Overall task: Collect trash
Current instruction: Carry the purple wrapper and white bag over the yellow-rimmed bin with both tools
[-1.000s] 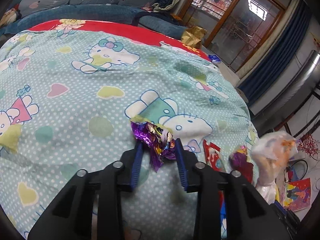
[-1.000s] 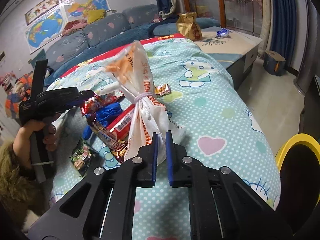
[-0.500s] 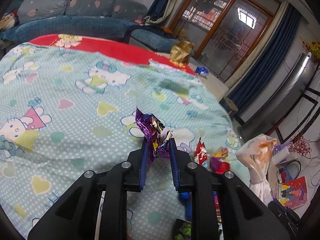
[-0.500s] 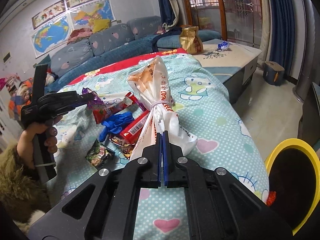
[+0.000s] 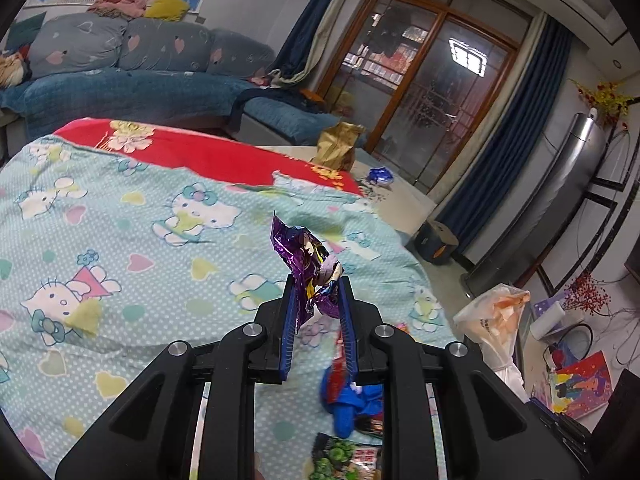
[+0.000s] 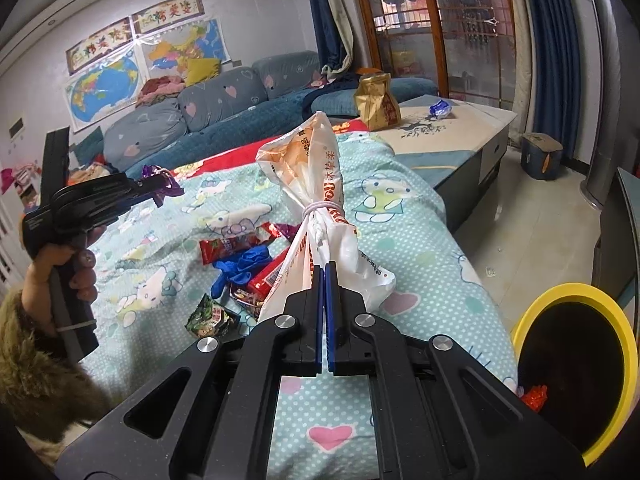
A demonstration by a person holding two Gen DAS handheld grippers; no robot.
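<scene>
My left gripper (image 5: 318, 292) is shut on a crumpled purple foil wrapper (image 5: 306, 258) and holds it above the bed; it also shows in the right wrist view (image 6: 158, 182). My right gripper (image 6: 325, 270) is shut on a tied white and orange plastic bag (image 6: 316, 184), lifted upright over the bed; the bag also shows in the left wrist view (image 5: 496, 320). Loose trash lies on the bed: a red wrapper (image 6: 236, 244), a blue glove (image 6: 240, 266), a green packet (image 6: 212, 316). A yellow-rimmed bin (image 6: 576, 368) stands on the floor at right.
The bed has a Hello Kitty cover (image 5: 120, 240). A low cabinet (image 6: 452, 136) beyond it carries a gold bag (image 6: 376, 102) and a blue wrapper (image 6: 440, 109). A blue sofa (image 5: 120, 84) lines the back wall. A box (image 6: 542, 154) sits on the floor.
My left gripper closed on the purple wrapper and lifted it off the bed. My right gripper closed on the plastic bag and raised it upright.
</scene>
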